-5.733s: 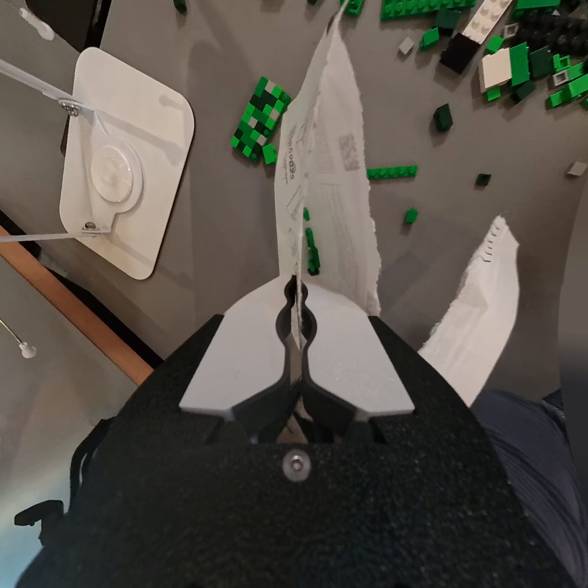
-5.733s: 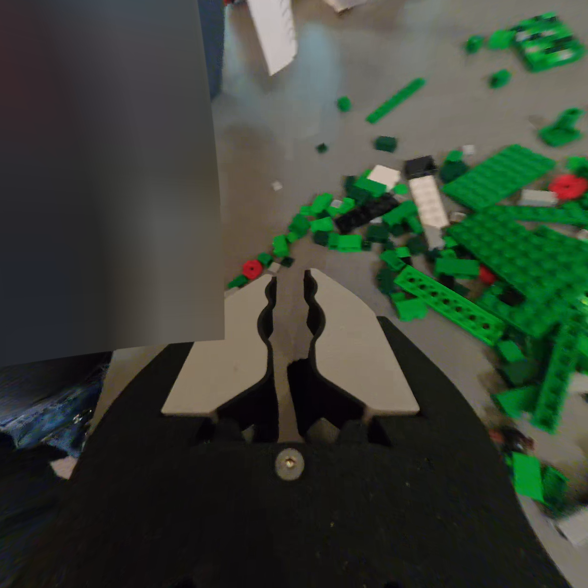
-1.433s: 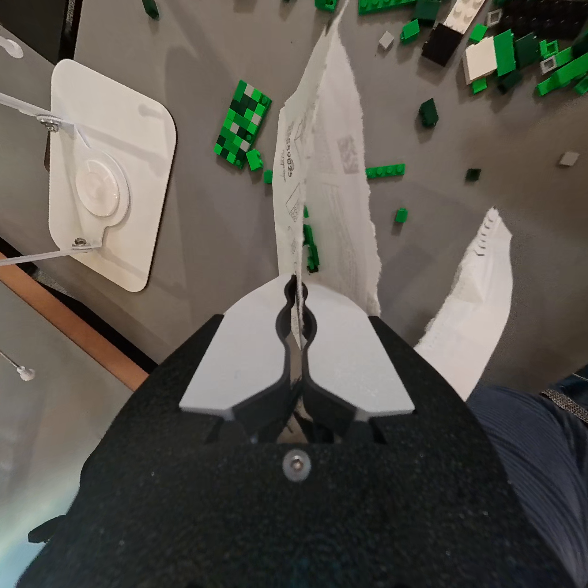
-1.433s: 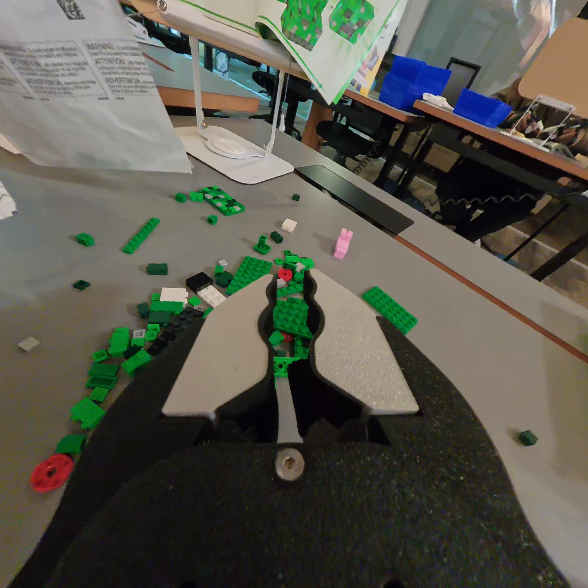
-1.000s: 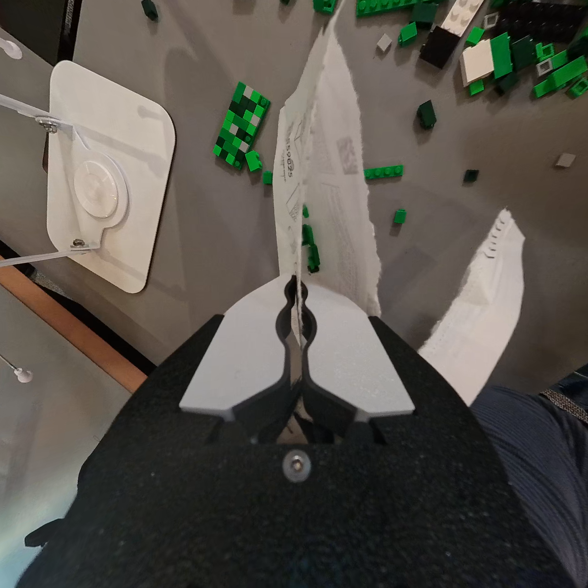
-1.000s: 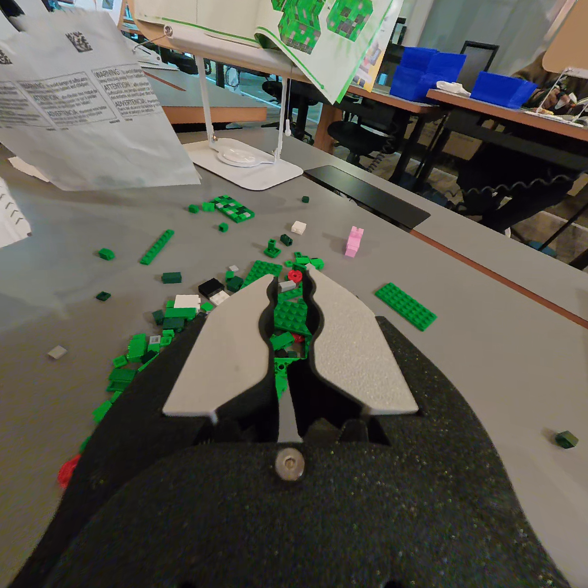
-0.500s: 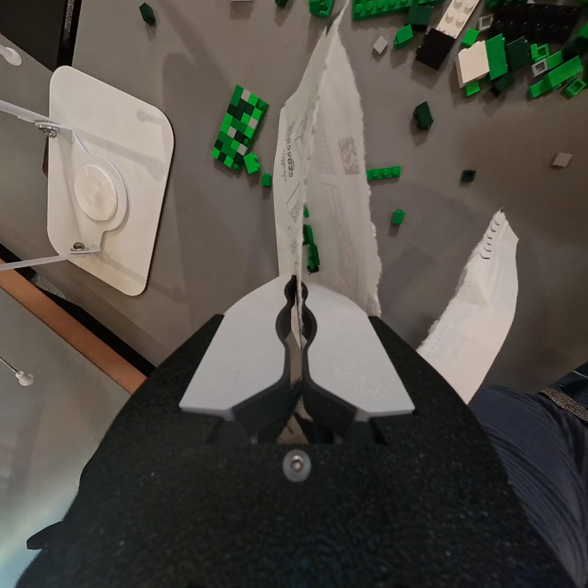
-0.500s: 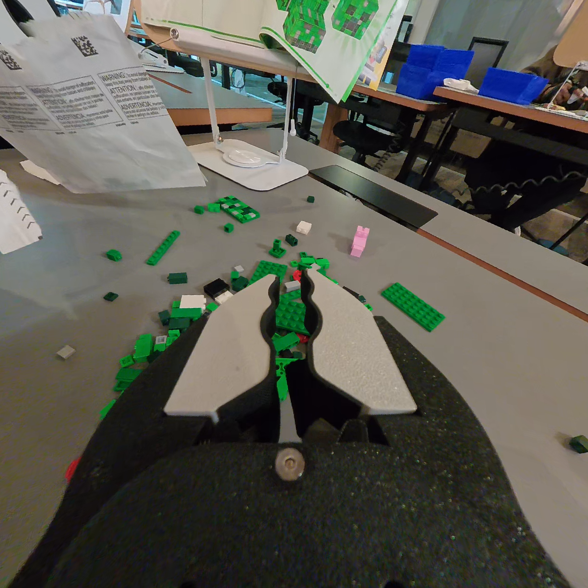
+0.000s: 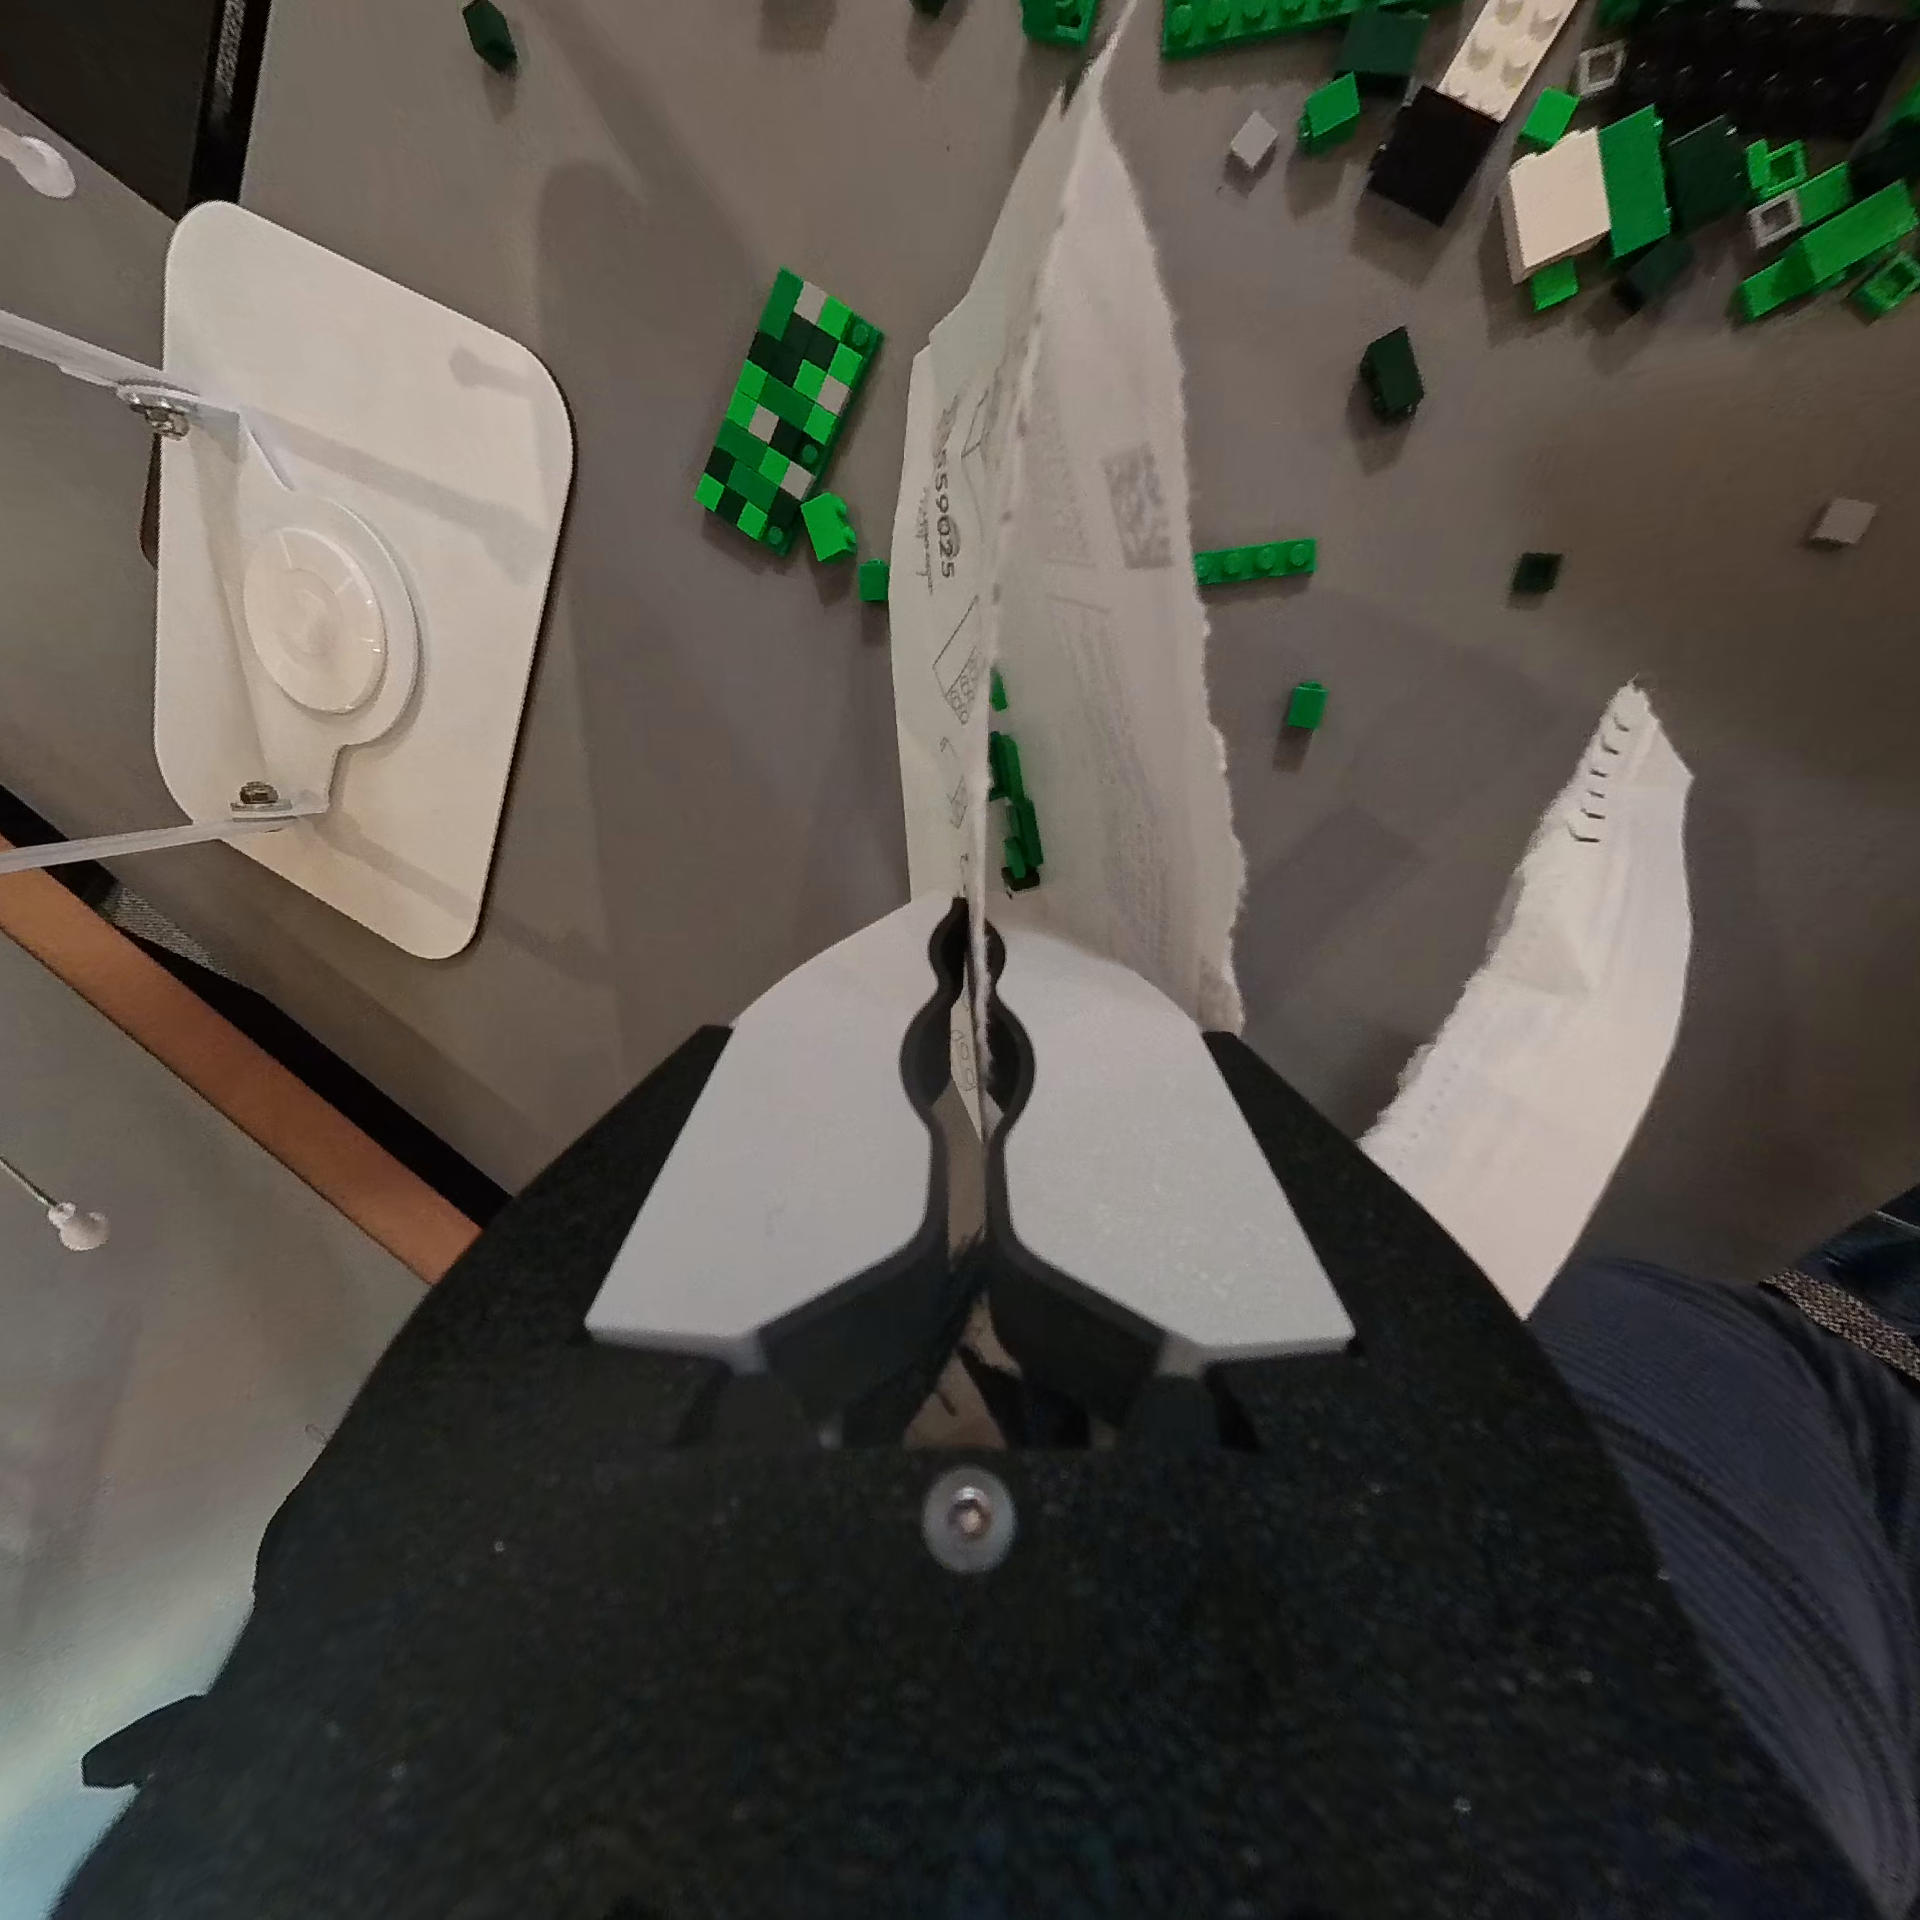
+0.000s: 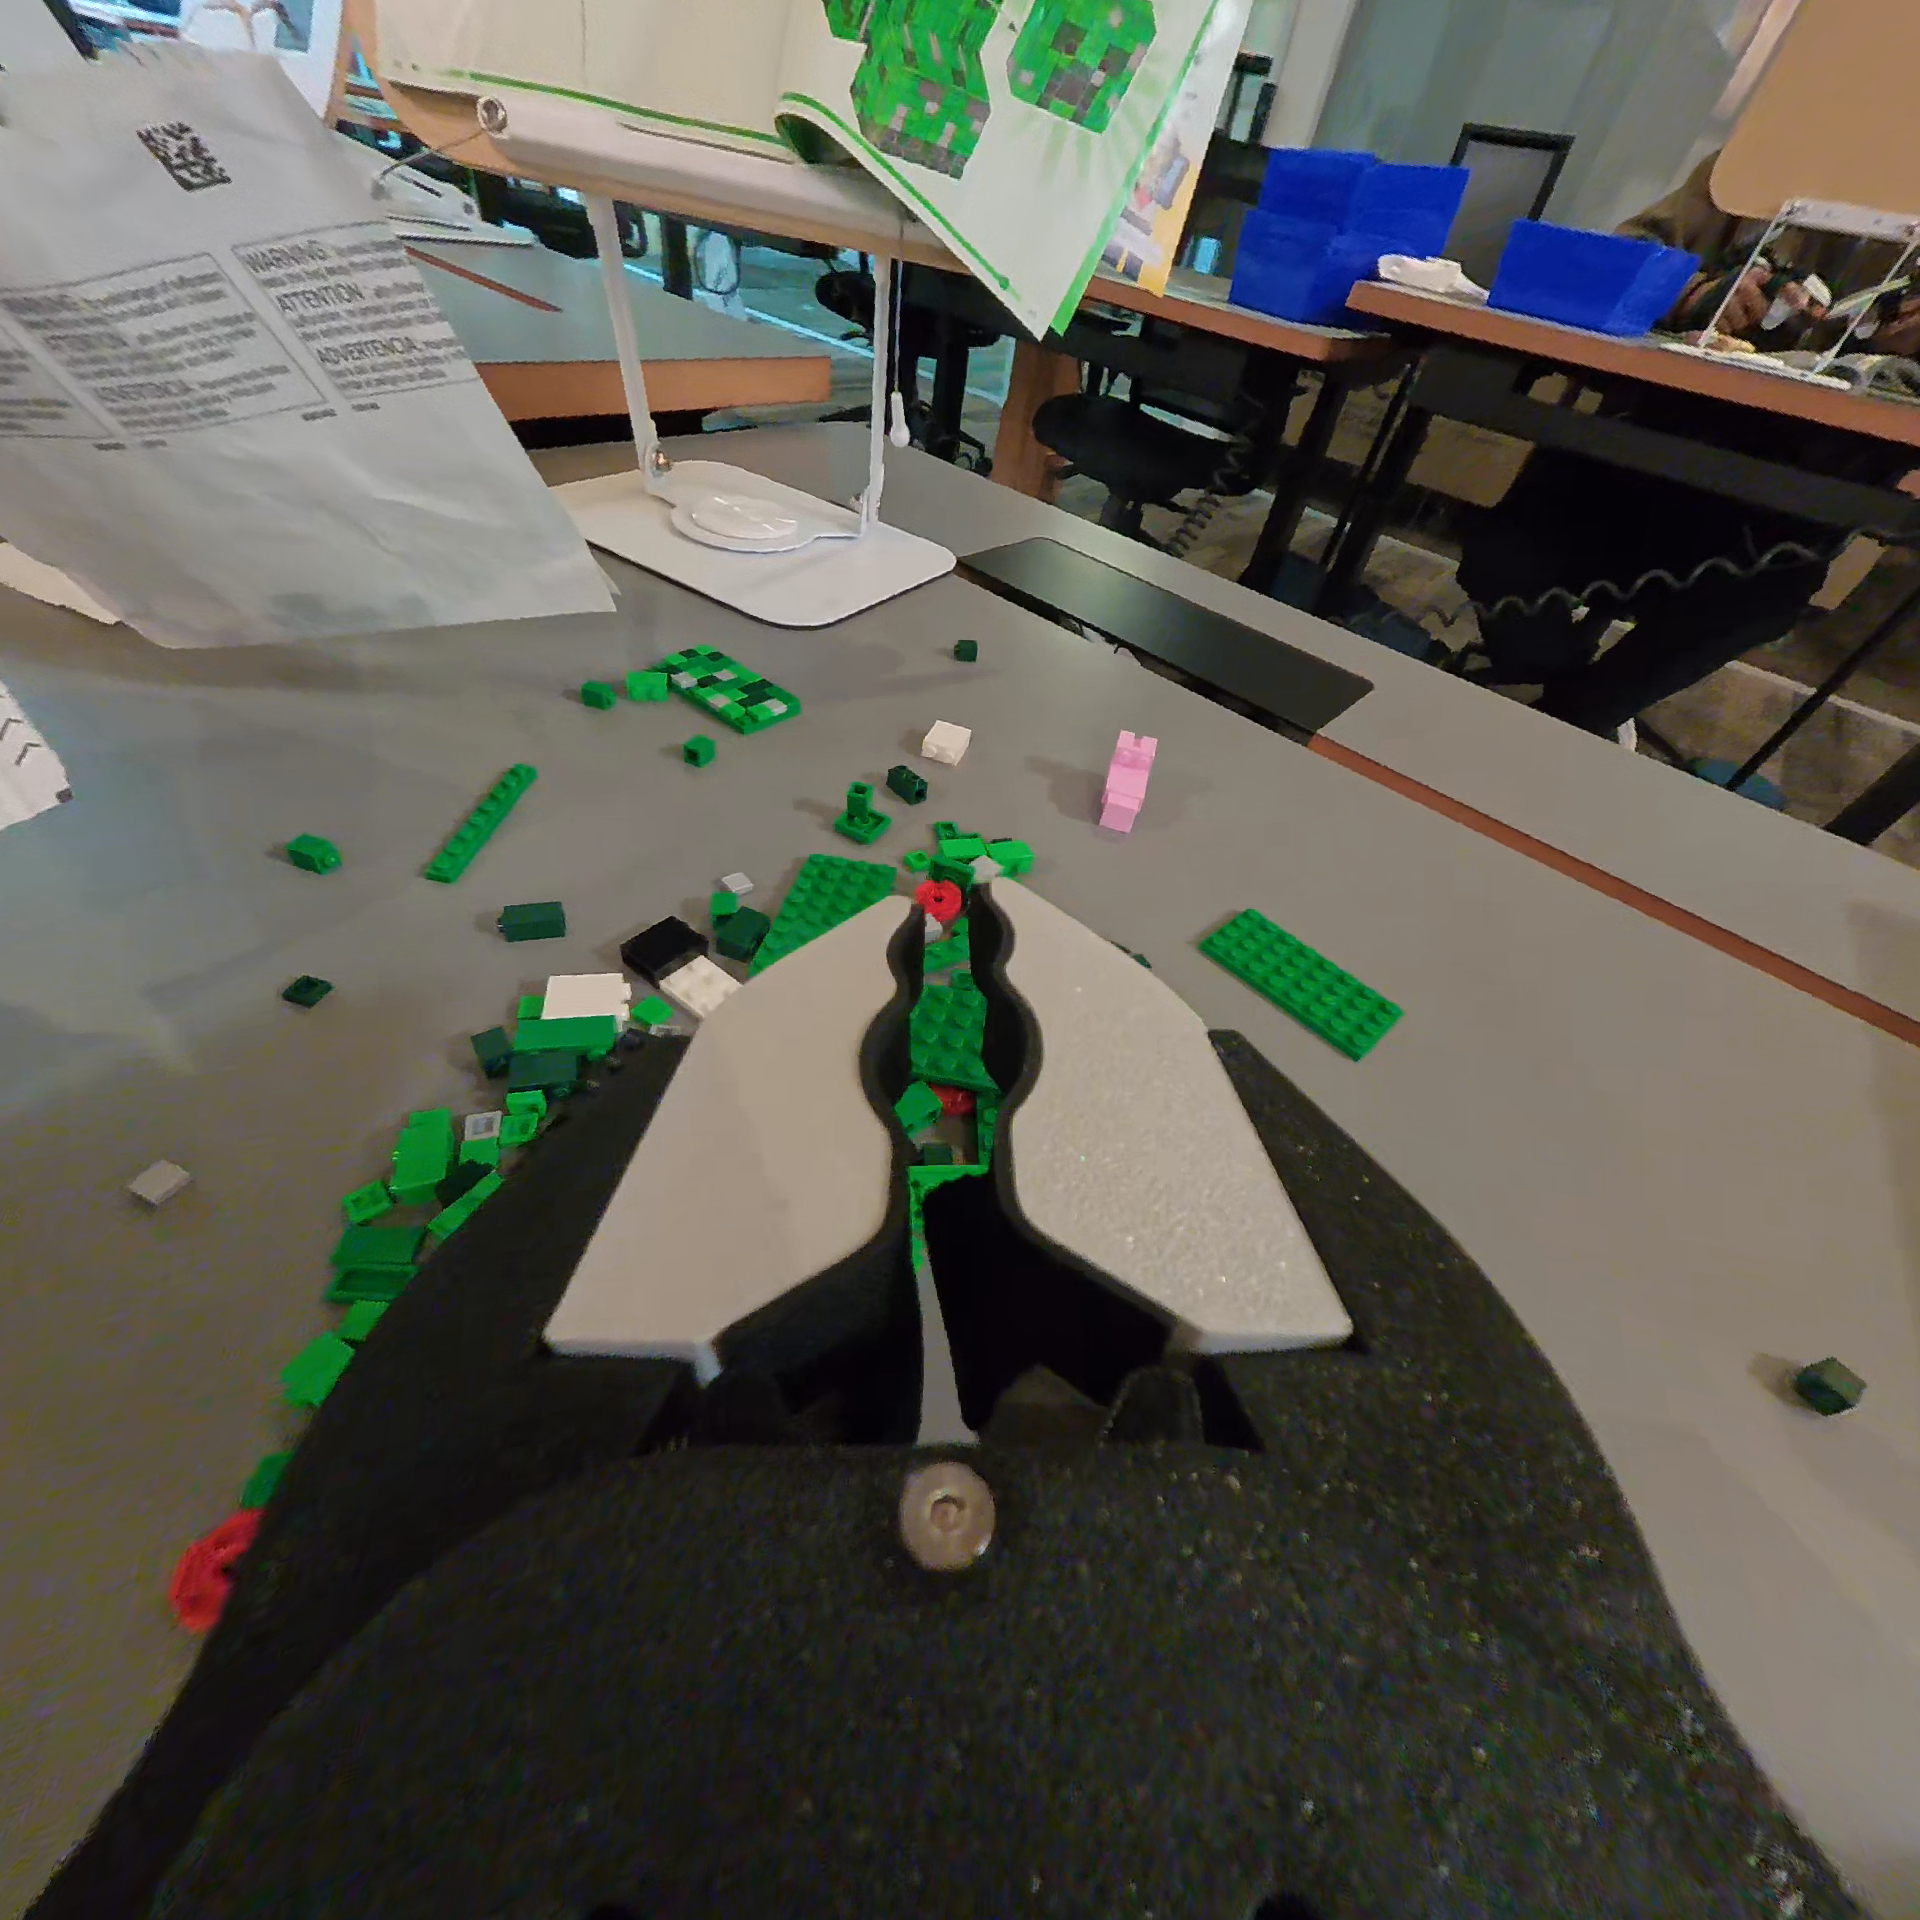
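- Left gripper (image 9: 968, 920): clamped on the torn edge of a white paper bag (image 9: 1081, 582), which hangs from it above the grey worktop (image 9: 644, 208); the bag's mouth is out of view, so I cannot tell what it holds.
- A 2nd torn paper piece (image 9: 1558, 997) lies just right of the bag, near a dark blue sleeve (image 9: 1714, 1507).
- Left of the bag sit a checkered green plate (image 9: 795, 410) and a white stand base (image 9: 343, 561).
- Right gripper (image 10: 961, 904): narrowly parted, holding nothing, low over a heap of green bricks (image 10: 945, 1029) with a red round piece (image 10: 938, 896) at its tips.
- Beyond it: a pink figure (image 10: 1127, 781), a white brick (image 10: 945, 742), a long green plate (image 10: 1299, 982) to the right.
- Blue bins (image 10: 1351, 234) stand on a far desk; their contents cannot be seen.
- The bag (image 10: 239, 374) appears upper left, beside the stand carrying an open booklet (image 10: 935, 94).
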A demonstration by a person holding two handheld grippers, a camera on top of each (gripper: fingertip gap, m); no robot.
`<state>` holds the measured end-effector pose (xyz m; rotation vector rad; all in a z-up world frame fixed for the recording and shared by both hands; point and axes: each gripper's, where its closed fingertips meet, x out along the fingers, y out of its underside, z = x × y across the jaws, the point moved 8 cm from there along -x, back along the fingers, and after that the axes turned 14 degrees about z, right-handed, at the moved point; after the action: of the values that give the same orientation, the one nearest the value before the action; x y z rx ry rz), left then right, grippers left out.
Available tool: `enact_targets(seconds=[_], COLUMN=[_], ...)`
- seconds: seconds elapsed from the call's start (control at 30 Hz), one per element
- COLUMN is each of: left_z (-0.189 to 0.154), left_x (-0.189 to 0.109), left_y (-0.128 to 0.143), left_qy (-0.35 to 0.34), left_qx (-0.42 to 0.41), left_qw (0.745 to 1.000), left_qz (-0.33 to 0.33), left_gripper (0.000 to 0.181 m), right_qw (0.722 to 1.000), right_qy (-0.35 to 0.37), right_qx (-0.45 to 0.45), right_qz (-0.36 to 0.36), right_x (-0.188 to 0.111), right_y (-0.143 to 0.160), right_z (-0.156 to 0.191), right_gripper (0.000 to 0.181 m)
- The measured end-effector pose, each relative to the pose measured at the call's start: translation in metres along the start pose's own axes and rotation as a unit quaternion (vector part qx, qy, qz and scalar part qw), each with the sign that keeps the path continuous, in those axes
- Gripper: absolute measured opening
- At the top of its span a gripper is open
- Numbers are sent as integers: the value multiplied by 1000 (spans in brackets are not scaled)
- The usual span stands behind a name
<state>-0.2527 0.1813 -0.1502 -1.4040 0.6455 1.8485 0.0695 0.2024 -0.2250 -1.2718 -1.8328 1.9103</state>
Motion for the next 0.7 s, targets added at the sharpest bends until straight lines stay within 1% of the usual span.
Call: enact_targets(seconds=[0.1,0.2,0.37,0.5,0.6,0.7], left_z=[0,0,-1,0,-1,-3], left_x=[0,0,0,0,0,-1], left_y=[0,-1,-1,-1,-2,-4], left_qy=[0,1,1,3,4,3], left_qx=[1,1,3,5,10,16], left_qw=[1000,1000,1000,1000,1000,1000], left_qz=[1,1,-3,-5,-7,-7], left_gripper=[0,0,0,0,0,0], right_qw=[1000,1000,998,997,995,991], right_qy=[2,19,45,62,76,60], right_qx=[8,10,28,41,31,28], right_qz=[1,3,29,15,56,116], right_x=[0,-3,-9,-18,-19,-17], right_y=[0,1,9,16,27,39], right_z=[-2,-9,-35,-55,-67,-77], right_gripper=[8,8,10,9,11,16])
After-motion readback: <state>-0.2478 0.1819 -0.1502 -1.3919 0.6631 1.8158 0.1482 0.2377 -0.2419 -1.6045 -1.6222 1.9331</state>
